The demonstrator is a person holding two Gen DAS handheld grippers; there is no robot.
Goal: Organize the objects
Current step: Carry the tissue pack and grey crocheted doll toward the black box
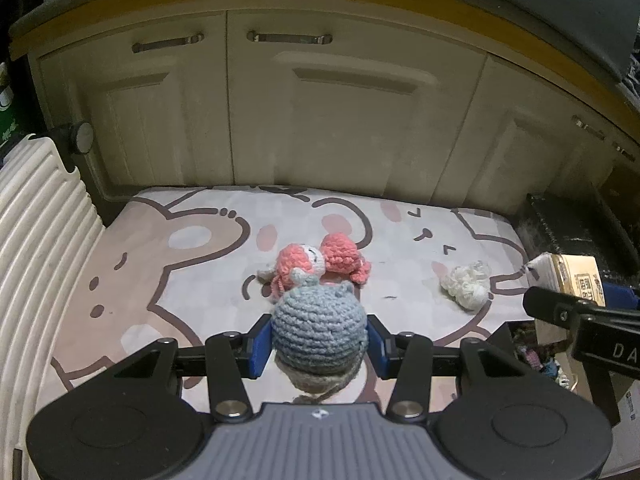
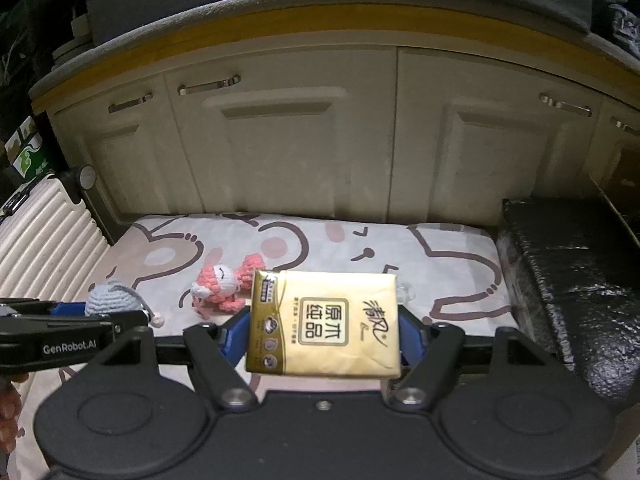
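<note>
My left gripper (image 1: 319, 340) is shut on a grey-blue crocheted toy (image 1: 319, 330), held above the cartoon-print mat (image 1: 168, 280); its yarn tail hangs below. The same toy (image 2: 114, 298) shows at the left of the right wrist view, clamped in the left gripper (image 2: 100, 308). My right gripper (image 2: 324, 334) is shut on a gold tissue pack (image 2: 324, 322), its blue pads pressing the pack's sides. A pink crocheted doll (image 1: 316, 266) (image 2: 224, 286) lies on the mat just beyond both grippers. A white fluffy ball (image 1: 468, 286) rests on the mat at the right, mostly hidden behind the pack in the right wrist view.
Cream cabinet doors (image 1: 320, 120) with metal handles close off the far side of the mat. A ribbed white suitcase (image 1: 36, 240) stands at the left. A black foam-lined box (image 2: 568, 280) sits to the right of the mat. A person's fingers (image 2: 8, 412) show at the left edge.
</note>
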